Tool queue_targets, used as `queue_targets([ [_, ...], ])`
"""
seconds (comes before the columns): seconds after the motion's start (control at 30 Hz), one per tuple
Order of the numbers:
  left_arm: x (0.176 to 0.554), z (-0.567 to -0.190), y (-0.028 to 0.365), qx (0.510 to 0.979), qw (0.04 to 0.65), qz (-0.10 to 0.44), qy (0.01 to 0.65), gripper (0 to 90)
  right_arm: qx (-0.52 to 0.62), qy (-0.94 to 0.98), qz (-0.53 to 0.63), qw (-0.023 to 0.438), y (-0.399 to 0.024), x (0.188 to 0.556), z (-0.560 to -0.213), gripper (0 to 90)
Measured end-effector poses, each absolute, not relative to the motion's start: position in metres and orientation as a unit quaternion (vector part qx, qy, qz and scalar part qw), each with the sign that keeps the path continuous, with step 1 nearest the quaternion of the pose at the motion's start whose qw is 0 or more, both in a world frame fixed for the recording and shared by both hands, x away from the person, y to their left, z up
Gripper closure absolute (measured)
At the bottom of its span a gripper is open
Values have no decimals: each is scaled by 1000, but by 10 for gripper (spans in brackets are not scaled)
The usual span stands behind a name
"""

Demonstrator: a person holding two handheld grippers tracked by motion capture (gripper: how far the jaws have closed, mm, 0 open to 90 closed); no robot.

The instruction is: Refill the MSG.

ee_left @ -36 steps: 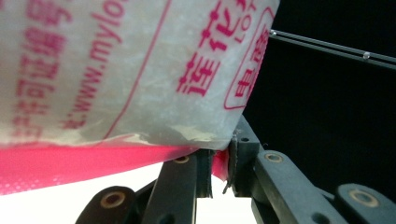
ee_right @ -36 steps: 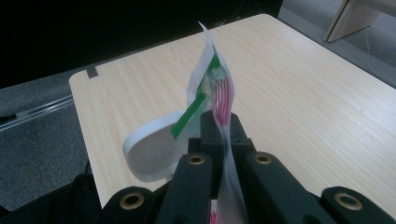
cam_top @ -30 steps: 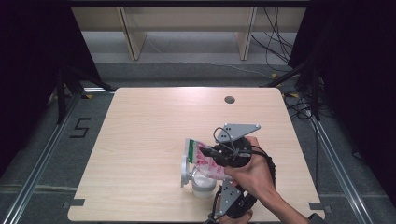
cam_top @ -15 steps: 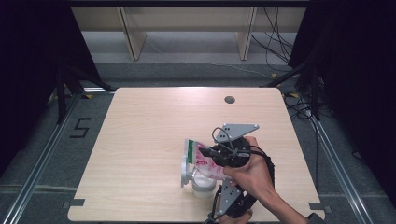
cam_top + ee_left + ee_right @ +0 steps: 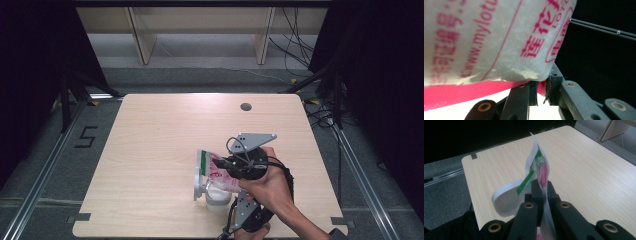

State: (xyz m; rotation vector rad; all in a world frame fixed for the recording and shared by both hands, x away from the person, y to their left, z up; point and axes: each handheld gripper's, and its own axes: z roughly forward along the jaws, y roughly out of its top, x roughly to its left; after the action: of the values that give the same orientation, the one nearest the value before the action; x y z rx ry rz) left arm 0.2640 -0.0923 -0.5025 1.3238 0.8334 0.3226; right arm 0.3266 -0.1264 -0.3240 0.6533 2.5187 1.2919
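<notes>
A plastic bag (image 5: 216,170) with red print and a green strip hangs tilted over a clear cup (image 5: 218,198) of white powder near the table's front edge. My right gripper (image 5: 223,168), under a grey plate, is shut on the bag's edge (image 5: 543,173); its own view has the jaws (image 5: 542,188) pinching the thin film. From below, my left gripper (image 5: 239,201) is shut on the bag's pink bottom seam (image 5: 461,91), with its jaws (image 5: 541,86) clamped on it. The printed bag (image 5: 494,37) looms close above. A white round piece (image 5: 505,200) sits beside the bag.
The wooden table (image 5: 165,130) has a small dark hole (image 5: 245,106) near its far edge. Wooden shelf legs (image 5: 141,40) and cables (image 5: 295,30) lie beyond it. Metal rails (image 5: 45,170) run along the floor on both sides.
</notes>
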Motion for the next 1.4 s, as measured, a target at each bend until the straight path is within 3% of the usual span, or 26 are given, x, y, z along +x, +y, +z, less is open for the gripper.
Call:
queue_targets([
  [1.4,266,-503,-91,588,705,144,370,817,222,861,442,116,-125,323,-323,900],
])
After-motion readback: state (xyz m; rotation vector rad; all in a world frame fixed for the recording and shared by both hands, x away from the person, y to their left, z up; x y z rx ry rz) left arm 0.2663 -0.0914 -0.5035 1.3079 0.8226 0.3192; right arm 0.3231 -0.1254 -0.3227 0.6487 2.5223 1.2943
